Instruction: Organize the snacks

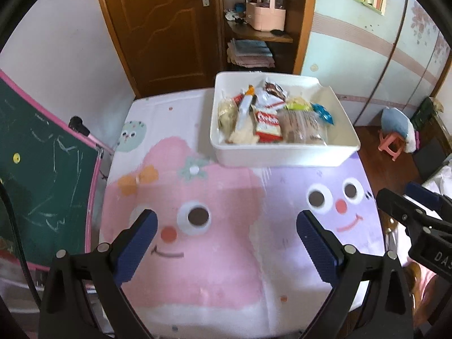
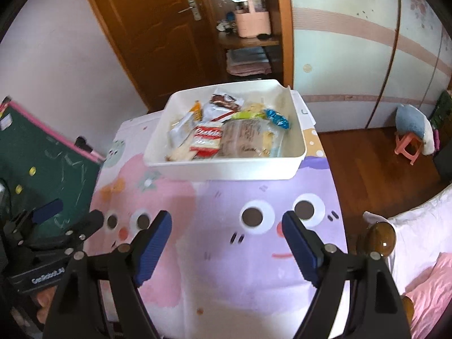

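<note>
A white plastic bin (image 1: 282, 154) stands at the far right of the table and holds several snack packets, among them a red-and-white cookie pack (image 1: 268, 123) and a blue wrapped sweet (image 1: 324, 113). The bin also shows in the right wrist view (image 2: 226, 169), with the cookie pack (image 2: 207, 138). My left gripper (image 1: 226, 226) is open and empty, held above the pink cartoon face, well short of the bin. My right gripper (image 2: 227, 226) is open and empty above the purple cartoon face. Each gripper shows at the edge of the other's view.
The table wears a cloth (image 1: 226, 268) with pink and purple cartoon faces. A green chalkboard (image 1: 42, 169) stands to the left. Behind are a wooden door (image 1: 158, 28) and shelves. A pink stool (image 2: 408, 147) stands on the wooden floor at right; bedding (image 2: 423, 254) lies near right.
</note>
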Motion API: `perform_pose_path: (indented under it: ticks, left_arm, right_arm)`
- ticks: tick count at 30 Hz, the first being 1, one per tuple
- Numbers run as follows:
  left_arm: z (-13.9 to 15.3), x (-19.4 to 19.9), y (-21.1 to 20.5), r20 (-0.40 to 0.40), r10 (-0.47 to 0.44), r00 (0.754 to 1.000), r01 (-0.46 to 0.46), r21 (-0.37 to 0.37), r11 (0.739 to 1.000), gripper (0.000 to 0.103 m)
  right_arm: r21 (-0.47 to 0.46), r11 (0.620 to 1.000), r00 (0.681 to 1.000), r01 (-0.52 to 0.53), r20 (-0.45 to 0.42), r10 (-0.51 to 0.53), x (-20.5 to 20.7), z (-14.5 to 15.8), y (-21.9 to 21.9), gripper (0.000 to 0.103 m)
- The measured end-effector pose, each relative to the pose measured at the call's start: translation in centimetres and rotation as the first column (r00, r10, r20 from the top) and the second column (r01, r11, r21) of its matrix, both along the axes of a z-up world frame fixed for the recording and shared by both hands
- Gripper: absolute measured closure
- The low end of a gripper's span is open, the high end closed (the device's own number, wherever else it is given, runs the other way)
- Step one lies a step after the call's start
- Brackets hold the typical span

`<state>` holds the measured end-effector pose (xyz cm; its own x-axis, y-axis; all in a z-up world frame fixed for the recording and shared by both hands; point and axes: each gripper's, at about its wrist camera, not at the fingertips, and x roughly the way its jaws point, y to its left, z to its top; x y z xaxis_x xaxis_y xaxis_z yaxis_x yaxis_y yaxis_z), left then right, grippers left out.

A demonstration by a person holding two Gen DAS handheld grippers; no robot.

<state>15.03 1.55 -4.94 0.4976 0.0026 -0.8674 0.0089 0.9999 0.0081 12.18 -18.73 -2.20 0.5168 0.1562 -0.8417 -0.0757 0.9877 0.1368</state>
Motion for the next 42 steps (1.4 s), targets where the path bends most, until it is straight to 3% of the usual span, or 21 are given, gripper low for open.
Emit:
perform_pose_path:
  ticks: [6, 14, 22, 42]
  left_arm:
    - [1.9, -4.4, 0.1, -0.015, -0.017, 1.0, 0.017, -0.01, 1.0, 0.005]
    - [4.0, -8.3, 1.4, 0.007, 0.067, 0.998, -0.067, -0.032, 0.997, 0.005]
    - [5.0, -9.0, 2.0, 0.017, 0.1, 0.995, -0.1, -0.028, 0.995, 0.005]
    - [5.6, -8.9, 0.9, 0.032, 0.069, 0.997, -0.069, -0.015, 0.998, 0.005]
  right_arm:
    - [0.017, 1.0, 1.0, -0.013, 0.014, 0.012, -3.8, 2.6, 1.1, 0.022]
    - [0.023, 1.0, 0.999, 0.001, 0.051, -0.002, -7.1, 4.5, 1.6, 0.022]
    - [-0.012, 0.998, 0.996, -0.064, 0.068, 0.065, -8.7, 5.0, 3.3, 0.022]
    - [-0.01, 0.999, 0.995, -0.053, 0.086, 0.053, -8.5, 5.8, 2.9, 0.022]
